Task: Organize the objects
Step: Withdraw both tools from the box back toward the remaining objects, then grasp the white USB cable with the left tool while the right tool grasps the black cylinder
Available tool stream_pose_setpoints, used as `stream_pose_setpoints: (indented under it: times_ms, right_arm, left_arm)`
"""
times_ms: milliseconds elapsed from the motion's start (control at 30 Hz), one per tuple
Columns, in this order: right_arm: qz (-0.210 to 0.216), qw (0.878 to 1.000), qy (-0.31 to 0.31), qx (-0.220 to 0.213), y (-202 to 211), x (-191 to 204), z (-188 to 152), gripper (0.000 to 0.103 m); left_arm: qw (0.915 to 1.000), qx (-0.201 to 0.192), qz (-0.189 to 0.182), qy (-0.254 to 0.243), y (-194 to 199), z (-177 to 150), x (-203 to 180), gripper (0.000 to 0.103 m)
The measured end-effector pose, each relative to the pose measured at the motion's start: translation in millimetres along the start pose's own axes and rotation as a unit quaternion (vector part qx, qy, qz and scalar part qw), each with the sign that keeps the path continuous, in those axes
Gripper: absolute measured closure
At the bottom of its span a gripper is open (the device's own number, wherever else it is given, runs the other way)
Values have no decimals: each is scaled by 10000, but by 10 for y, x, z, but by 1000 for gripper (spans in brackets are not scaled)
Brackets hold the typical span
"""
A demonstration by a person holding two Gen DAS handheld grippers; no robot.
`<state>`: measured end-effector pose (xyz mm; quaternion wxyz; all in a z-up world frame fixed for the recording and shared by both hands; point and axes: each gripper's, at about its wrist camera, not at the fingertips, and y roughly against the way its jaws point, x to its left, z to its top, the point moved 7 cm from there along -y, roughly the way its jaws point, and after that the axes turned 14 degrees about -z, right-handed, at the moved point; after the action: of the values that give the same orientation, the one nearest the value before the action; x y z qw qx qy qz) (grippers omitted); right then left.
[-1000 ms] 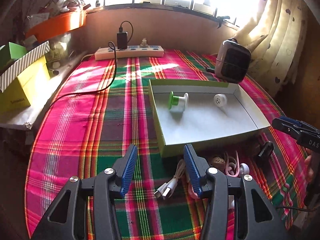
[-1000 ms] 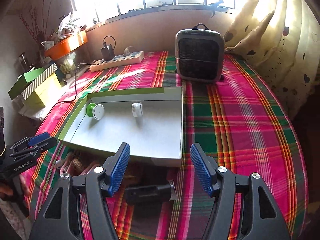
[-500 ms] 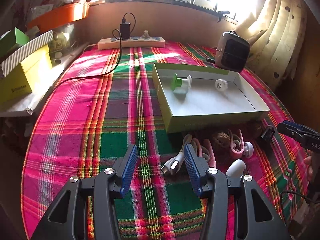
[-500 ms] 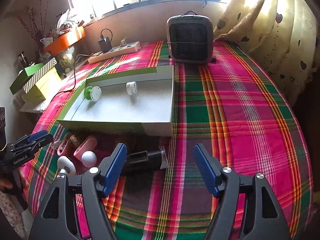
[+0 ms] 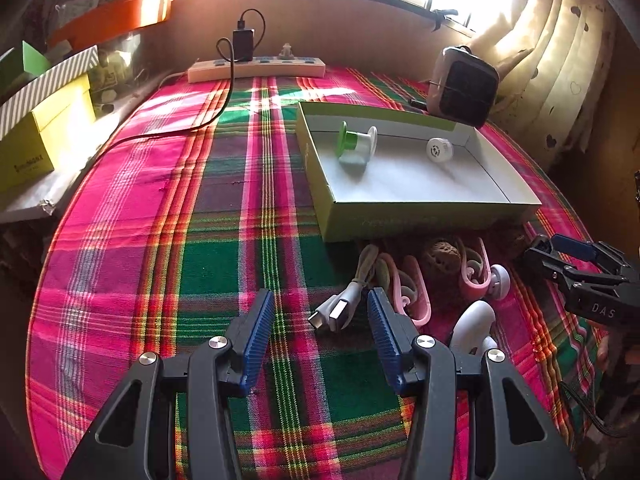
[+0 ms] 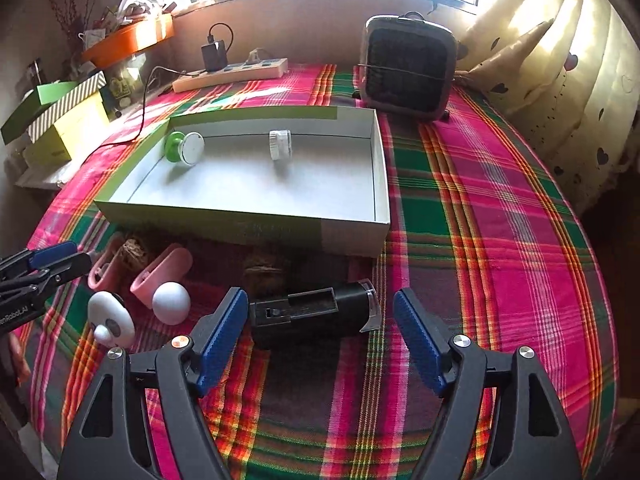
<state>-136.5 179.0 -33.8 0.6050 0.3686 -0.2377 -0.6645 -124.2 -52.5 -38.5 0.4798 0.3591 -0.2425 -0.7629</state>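
A green box lid [image 5: 432, 216] [image 6: 244, 224] lies on the plaid cloth and holds a green-and-white spool [image 5: 356, 142] [image 6: 182, 148] and a white cap [image 5: 439, 149] [image 6: 280, 145]. In front of it lie a USB cable [image 5: 340, 308], pink clips [image 5: 416, 296] [image 6: 162, 274], walnuts [image 5: 442, 254] [image 6: 264, 270], white earbud-like pieces [image 5: 474, 322] [image 6: 172, 302] and a black cylindrical device [image 6: 316, 308]. My left gripper [image 5: 320, 334] is open and empty above the cable. My right gripper [image 6: 320, 334] is open and empty, its fingers either side of the black device.
A small heater [image 5: 464, 88] [image 6: 408, 72] stands behind the lid. A power strip [image 5: 256, 68] with a charger and cable lies at the back. Yellow and striped boxes [image 5: 40, 128] and an orange tray [image 5: 112, 20] stand at the left.
Both grippers have pulled back toward me from the lid and stayed open. The loose items in front of the lid have come into fuller view.
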Motion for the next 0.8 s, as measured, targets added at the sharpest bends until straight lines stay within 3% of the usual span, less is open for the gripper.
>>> stream_pose_setpoints:
  times_ms: [700,800]
  right_arm:
    - [-691,9950,-625,353,65,-698,-356,27]
    - [-572,9949,-780,283,82,-723,-341,27]
  left_arm:
    - [9998,55,61,-205,-68,6,-25,56]
    - [9996,59,114,-237,-84,17,-32,55]
